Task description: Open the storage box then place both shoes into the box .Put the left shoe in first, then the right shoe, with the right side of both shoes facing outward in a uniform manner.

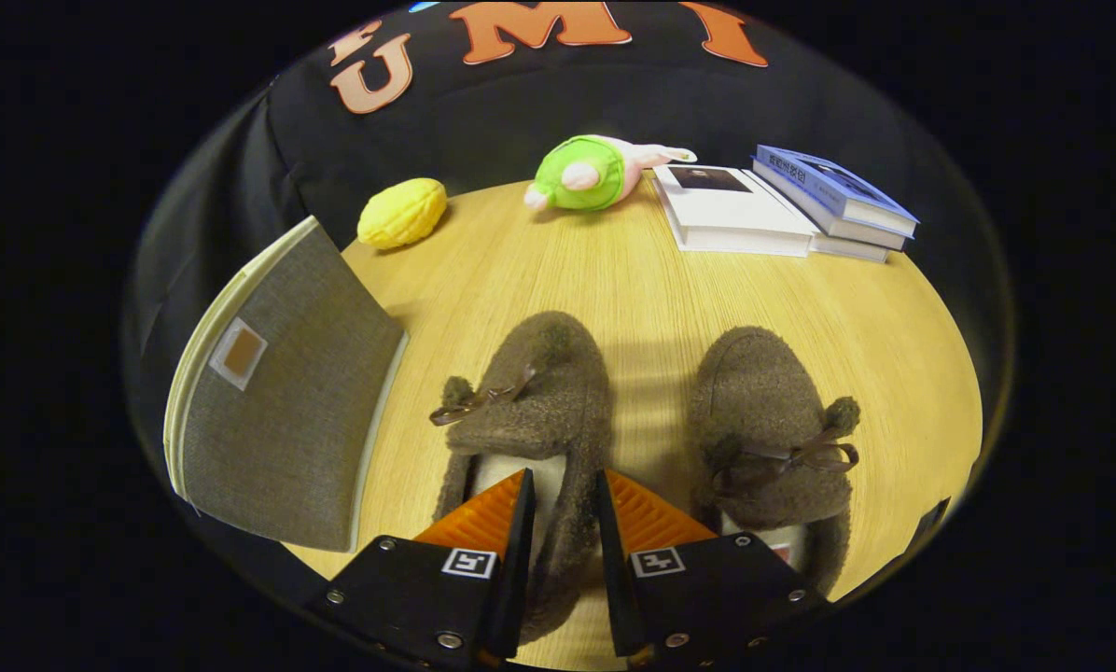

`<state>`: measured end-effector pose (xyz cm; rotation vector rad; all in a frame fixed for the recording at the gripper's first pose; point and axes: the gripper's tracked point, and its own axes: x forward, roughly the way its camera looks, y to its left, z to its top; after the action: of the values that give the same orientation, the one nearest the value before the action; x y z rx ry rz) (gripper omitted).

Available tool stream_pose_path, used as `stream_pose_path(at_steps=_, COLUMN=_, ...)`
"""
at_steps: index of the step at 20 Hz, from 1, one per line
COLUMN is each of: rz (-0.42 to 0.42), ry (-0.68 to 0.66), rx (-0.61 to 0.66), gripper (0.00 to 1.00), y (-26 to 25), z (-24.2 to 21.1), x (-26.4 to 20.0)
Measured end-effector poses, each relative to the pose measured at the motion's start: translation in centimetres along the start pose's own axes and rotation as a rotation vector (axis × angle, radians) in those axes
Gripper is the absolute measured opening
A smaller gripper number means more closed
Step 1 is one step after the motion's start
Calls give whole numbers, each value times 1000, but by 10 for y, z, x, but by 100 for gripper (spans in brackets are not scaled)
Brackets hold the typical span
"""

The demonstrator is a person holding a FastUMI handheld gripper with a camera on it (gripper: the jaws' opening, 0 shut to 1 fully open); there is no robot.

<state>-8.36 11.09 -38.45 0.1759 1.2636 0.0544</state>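
Seen from above a round wooden table (651, 280), looking forward along the claw (563, 490).

Far left: grey fabric box (283, 420), lid flap raised and tilted, standing left of the shoes. Beyond it, near the table's far edge, a yellow toy (402, 213). Farther right, a green and pink plush (588, 173), then a white book (726, 207) and stacked blue books (833, 196) at far right.

Near centre: two brown fuzzy slippers side by side, toes pointing away, long axes running near to far, each with a small bow and pompoms. Left shoe (535, 411) directly under the claw; right shoe (768, 439) just beside it on the right, apart by a strip of bare table.

Claw narrowed, one finger inside the left shoe's opening, the other outside its right wall, straddling that wall near the heel. Whether both fingers press the wall, impossible to tell; probably gripping or about to.

Key relation for the coming move: box lies left of the claw and of the held-or-nearly-held shoe, so a leftward carry looks needed, with the shoe's long axis likely turned so its right side faces outward.
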Motion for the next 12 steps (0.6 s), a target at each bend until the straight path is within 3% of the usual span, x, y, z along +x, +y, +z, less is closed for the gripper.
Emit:
stream_pose_path(at_steps=4, rz=21, ry=-34, rx=-20, gripper=29, y=2, z=2, x=1)
stream_pose_path(at_steps=8, rz=20, ry=-59, rx=61, gripper=7, y=-1, z=9, x=-1)
stream_pose_path(at_steps=12, rz=63, ry=-110, rx=103, gripper=5, y=11, z=25, x=-15)
